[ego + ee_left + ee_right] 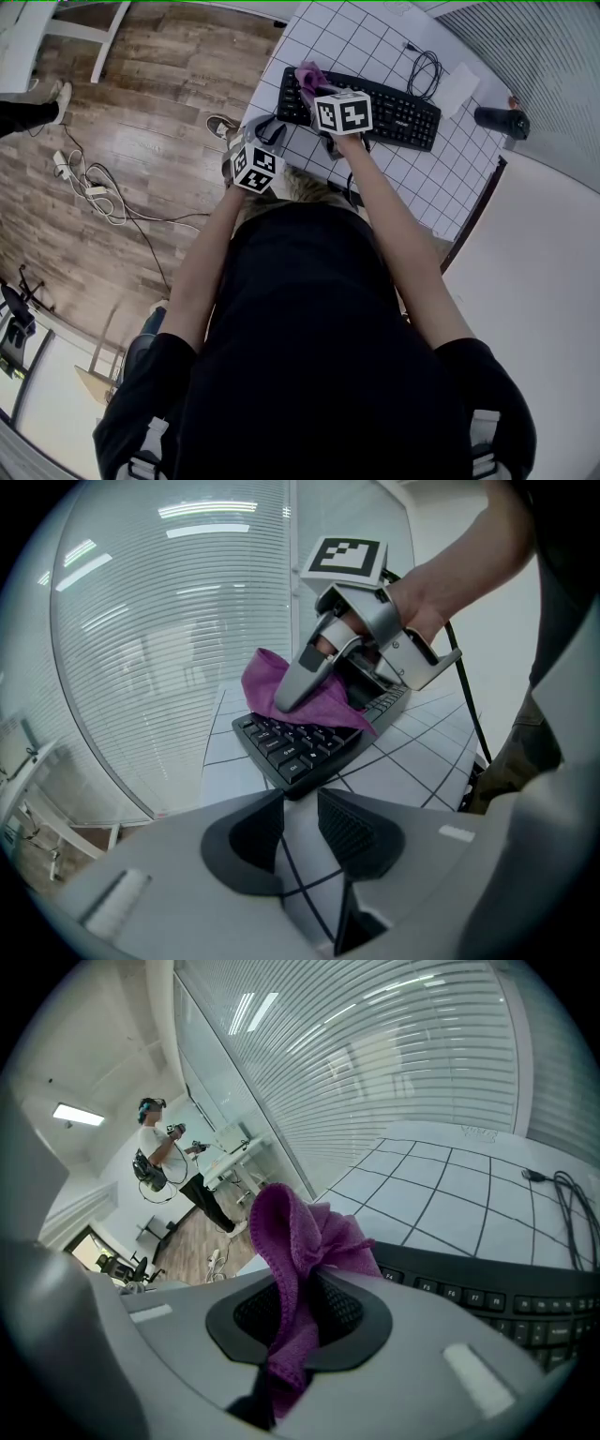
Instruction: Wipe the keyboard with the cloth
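A black keyboard (375, 108) lies on the white grid-patterned table (319, 37). My right gripper (314, 84) is shut on a purple cloth (307, 73) and holds it over the keyboard's left end. In the left gripper view the cloth (305, 705) drapes onto the keys (291, 747) under the right gripper's finger (298, 679). In the right gripper view the cloth (300, 1241) bunches up from between the jaws, with the keyboard (487, 1302) just beyond. My left gripper (300, 832) hovers near the table's front-left edge, short of the keyboard, its jaws a little apart and holding nothing.
A coiled black cable (427, 70) and a white flat object (457, 89) lie behind the keyboard. A black cylinder (502, 120) rests at the table's right edge. Cables (89, 183) trail on the wooden floor. A person (159, 1162) stands far off.
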`<state>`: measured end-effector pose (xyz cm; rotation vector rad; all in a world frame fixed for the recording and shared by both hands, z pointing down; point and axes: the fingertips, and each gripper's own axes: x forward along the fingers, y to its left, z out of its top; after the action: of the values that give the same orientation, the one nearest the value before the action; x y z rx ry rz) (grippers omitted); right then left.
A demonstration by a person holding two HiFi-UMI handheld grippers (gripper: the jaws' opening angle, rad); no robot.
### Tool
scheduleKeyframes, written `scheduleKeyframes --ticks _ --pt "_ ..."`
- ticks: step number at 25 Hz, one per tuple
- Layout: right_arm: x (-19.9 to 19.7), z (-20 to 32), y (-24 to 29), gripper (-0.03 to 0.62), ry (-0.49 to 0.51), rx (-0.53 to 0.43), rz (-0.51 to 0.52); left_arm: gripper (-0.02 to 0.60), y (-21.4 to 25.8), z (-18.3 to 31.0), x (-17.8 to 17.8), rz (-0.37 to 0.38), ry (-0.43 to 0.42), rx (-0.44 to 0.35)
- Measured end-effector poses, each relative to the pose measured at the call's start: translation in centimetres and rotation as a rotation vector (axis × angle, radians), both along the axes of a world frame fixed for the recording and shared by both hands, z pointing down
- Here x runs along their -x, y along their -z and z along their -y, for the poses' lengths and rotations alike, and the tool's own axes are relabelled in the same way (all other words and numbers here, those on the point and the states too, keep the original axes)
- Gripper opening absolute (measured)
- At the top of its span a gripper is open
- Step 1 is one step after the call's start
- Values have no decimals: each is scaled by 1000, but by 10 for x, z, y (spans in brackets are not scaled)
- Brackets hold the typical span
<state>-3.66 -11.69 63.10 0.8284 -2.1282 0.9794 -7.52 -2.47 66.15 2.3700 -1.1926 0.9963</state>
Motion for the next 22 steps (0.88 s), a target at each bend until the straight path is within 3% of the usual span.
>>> scheduleKeyframes --ticks 22 --pt "19 2 -1 66 -1 -1 26 112 -1 0 0 -3 -2 9"
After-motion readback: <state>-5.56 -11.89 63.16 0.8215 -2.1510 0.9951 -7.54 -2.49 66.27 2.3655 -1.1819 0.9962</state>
